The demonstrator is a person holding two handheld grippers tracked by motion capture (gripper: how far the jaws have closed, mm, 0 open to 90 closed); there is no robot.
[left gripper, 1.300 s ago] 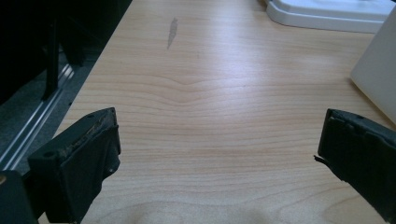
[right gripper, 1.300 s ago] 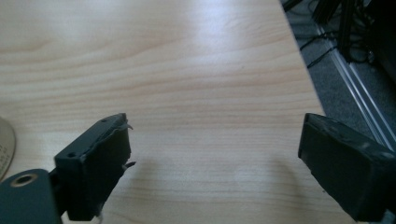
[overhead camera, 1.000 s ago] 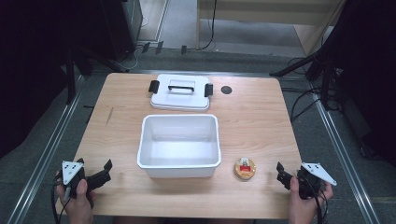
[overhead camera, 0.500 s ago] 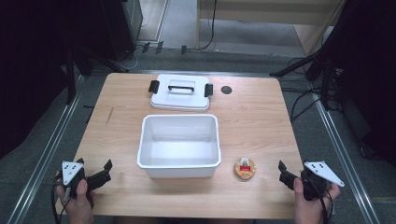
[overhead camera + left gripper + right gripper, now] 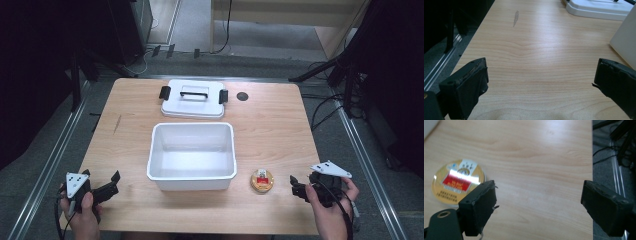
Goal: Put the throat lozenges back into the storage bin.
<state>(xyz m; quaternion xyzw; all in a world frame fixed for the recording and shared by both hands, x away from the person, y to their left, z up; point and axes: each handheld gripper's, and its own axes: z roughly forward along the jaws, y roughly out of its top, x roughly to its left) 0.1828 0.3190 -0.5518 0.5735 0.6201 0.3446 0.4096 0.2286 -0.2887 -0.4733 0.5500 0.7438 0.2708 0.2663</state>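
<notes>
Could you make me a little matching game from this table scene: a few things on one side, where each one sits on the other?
Things:
1. white tub
2. lid with black handle
3. small gold tin
4. right gripper

Places:
A. far side of the table, behind the tub
B. middle of the table, open and empty
C. near right edge, jaws apart, nothing between them
D. just right of the tub's near corner

Pairs: 1-B, 2-A, 3-D, 4-C

Your left gripper hovers over bare wooden table, jaws wide apart with nothing between them. The white tub stands just beyond the right jaw; the lid lies on the table farther off behind the tub.
</notes>
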